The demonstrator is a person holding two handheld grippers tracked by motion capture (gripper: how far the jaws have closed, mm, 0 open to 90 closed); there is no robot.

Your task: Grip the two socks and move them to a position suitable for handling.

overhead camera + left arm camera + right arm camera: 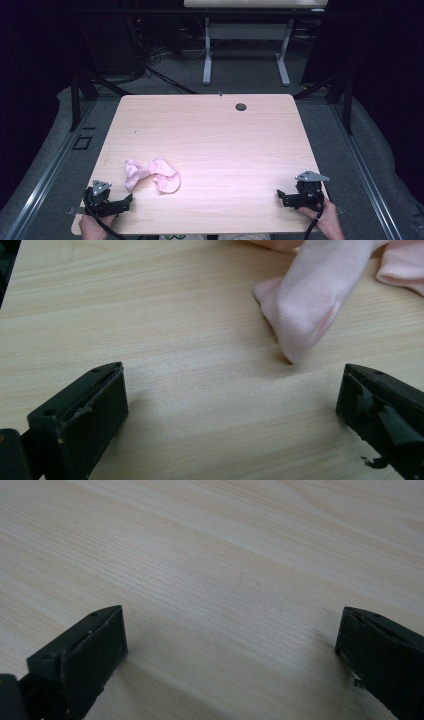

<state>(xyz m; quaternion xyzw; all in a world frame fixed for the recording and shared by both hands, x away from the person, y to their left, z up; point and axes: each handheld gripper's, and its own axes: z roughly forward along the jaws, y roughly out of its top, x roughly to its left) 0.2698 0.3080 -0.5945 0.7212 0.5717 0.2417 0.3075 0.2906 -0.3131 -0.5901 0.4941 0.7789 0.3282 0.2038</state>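
While both tongs sit wide with nothing between them, left tongs [131,196] sit near the pink socks [150,173]; right tongs [278,194] well apart on the table [215,130].

No readable text, label, brand, number or sign anywhere: none on the table [210,125], none on the pink cloth [150,173].

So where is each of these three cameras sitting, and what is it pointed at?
High view: above the person's side, looking down on the table, pink socks, both hands, left gripper and right gripper.
Left gripper view: rides that gripper, looking between open jaws at a sock.
Right gripper view: rides that gripper, open jaws over bare wood.
Shared: high and left gripper views show the socks.
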